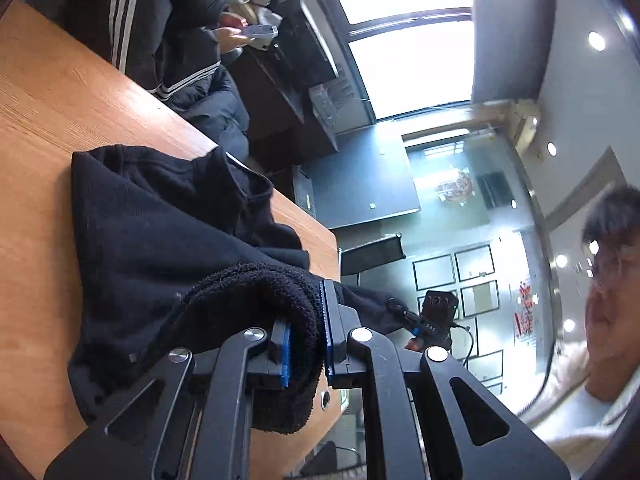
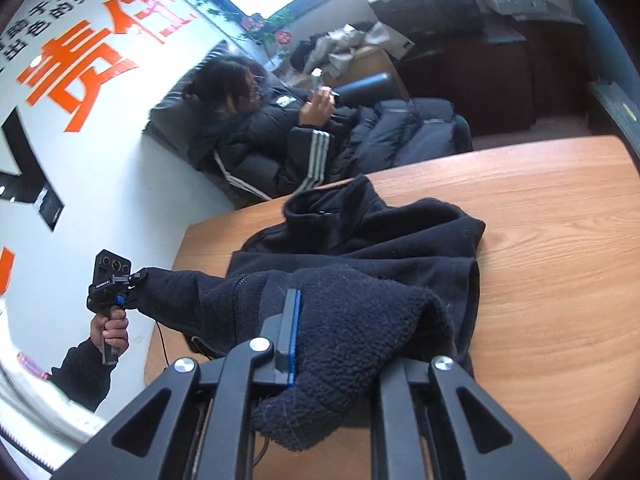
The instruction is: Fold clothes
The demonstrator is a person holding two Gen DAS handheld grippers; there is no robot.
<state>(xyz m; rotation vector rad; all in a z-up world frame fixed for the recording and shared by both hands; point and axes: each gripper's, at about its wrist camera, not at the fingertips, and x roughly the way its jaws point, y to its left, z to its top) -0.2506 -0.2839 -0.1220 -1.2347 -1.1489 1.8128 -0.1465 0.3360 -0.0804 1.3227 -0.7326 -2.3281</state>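
On table [image 2: 540, 240]: black fleece [image 2: 400, 240], hem lifted to fold over.
Left gripper [image 1: 306, 344]: clamped on hem.
Right gripper [image 2: 344, 340]: clamped on hem.

Large orange characters "责任" on the white wall [image 2: 100, 92], with smaller black lines above only partly legible.
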